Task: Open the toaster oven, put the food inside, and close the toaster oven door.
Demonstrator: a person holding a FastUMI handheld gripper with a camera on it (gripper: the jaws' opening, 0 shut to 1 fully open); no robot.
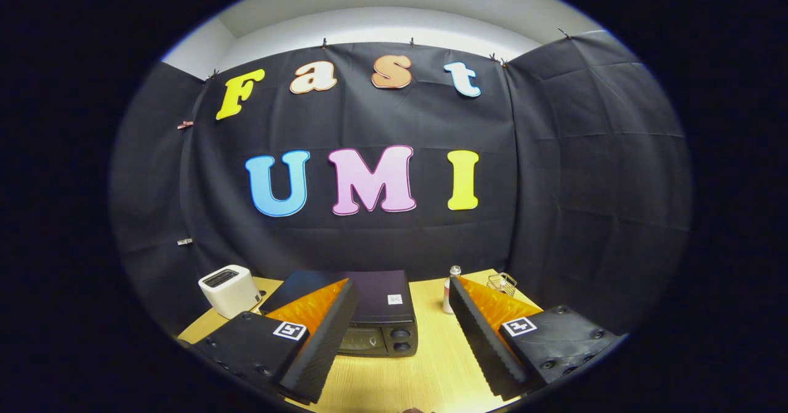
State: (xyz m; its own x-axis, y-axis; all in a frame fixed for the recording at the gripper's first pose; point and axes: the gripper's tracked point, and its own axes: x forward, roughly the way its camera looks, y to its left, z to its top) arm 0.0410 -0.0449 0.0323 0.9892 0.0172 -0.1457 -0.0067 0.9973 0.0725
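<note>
Your hand-held gripper [403, 320] was released, its two wedge-shaped fingers spread wide with ribbed inner pads [323, 345] and nothing between them. It hovered above the pale wood-grain bench [431, 364].

The toaster oven [369, 314], a dark boxy unit with a flat, smooth top, sat just ahead of the fingers and partly behind the left one. Its door was shut. Two round knobs [400, 340] showed at the right of its front panel.

A white toaster [229, 290] with rounded corners and a dark slot on top stood to the left of the oven, near the bench corner. To the right of the oven stood a small pale bottle [450, 290] with a light cap, partly hidden by the right finger. Beyond it sat a small wire basket [502, 284]. Creased black cloth [585, 185] walled the booth behind the bench.
</note>
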